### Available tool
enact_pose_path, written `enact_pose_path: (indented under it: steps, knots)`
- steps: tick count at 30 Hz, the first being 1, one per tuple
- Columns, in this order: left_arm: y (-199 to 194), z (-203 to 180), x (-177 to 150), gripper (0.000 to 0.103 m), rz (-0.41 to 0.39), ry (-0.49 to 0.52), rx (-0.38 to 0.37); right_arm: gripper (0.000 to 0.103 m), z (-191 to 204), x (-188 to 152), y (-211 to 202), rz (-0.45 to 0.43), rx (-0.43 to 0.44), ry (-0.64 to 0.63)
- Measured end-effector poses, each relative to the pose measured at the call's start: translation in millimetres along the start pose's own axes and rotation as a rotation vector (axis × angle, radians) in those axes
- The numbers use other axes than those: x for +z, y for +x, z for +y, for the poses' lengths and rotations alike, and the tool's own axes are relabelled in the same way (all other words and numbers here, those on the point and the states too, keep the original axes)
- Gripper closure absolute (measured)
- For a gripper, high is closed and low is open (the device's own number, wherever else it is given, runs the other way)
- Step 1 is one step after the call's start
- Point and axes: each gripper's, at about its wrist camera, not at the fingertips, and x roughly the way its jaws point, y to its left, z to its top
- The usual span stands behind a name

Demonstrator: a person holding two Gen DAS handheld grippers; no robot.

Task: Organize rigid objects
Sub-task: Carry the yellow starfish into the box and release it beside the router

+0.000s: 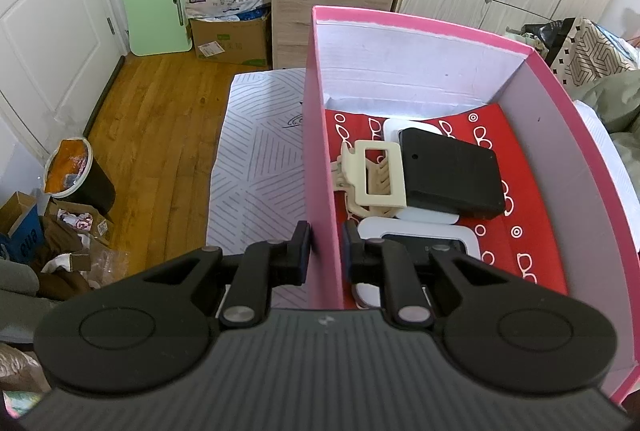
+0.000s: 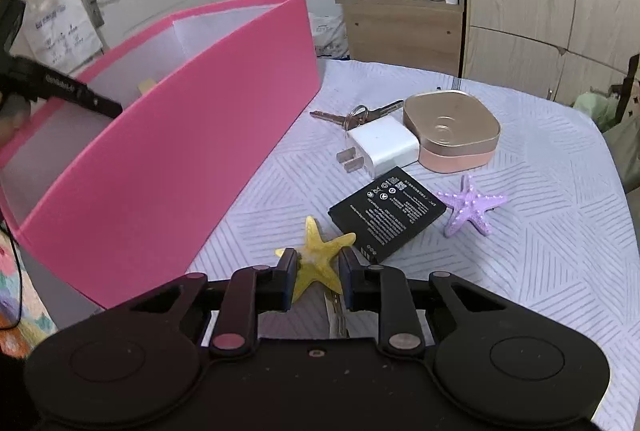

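Right wrist view: the right tool [image 2: 316, 273] is closed on the yellow starfish [image 2: 318, 263], at the table's six o'clock edge; it looks light, stiff, brittle-armed. Left tool [image 1: 326, 257] clamps the pink box [image 1: 320, 159] wall.

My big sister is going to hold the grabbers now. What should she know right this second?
Left gripper: clamped on the near wall of the pink box, one finger inside, one outside.
Right gripper: closed around the yellow starfish, which looks still low over the striped cloth.
Already in the box: a cream hair claw clip, a black flat case and white-framed devices.
Still out on the cloth: black battery, purple starfish, white charger plug, gold tin, keys.
Next, probably: lift the yellow starfish into the box, then the rest.
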Motion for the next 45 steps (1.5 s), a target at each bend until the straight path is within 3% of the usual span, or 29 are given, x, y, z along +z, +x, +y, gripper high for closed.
enact_pose_path:
  steps: [8, 14, 18, 21, 26, 35, 39, 41, 45]
  knots:
    - [-1, 2, 0, 0.089, -0.001, -0.005, -0.004, 0.076, -7, 16, -20, -0.049, 0.053, 0.038]
    - [-1, 4, 0, 0.087, -0.004, -0.013, -0.016, 0.076, 13, 58, -62, -0.164, 0.109, -0.062]
    - [-1, 6, -1, 0.087, -0.007, -0.03, -0.024, 0.076, 35, 96, -76, -0.207, 0.216, -0.15]
    - [-1, 7, -1, 0.087, -0.007, -0.033, -0.026, 0.076, 59, 122, -63, -0.157, 0.287, -0.246]
    - [-1, 7, -2, 0.087, -0.007, -0.026, -0.022, 0.076, 104, 149, -12, 0.016, 0.383, -0.355]
    - [-2, 9, -2, 0.087, -0.013, -0.043, -0.03, 0.076, 153, 162, 86, 0.318, 0.359, -0.445]
    - [-3, 8, -3, 0.087, -0.017, -0.039, -0.026, 0.075, 159, 160, 104, 0.35, 0.311, -0.46]
    - [-3, 8, -2, 0.087, -0.016, -0.039, -0.026, 0.069, 155, 160, 104, 0.341, 0.312, -0.442]
    - [-3, 7, -2, 0.087, -0.016, -0.038, -0.023, 0.067, 145, 165, 84, 0.279, 0.337, -0.398]
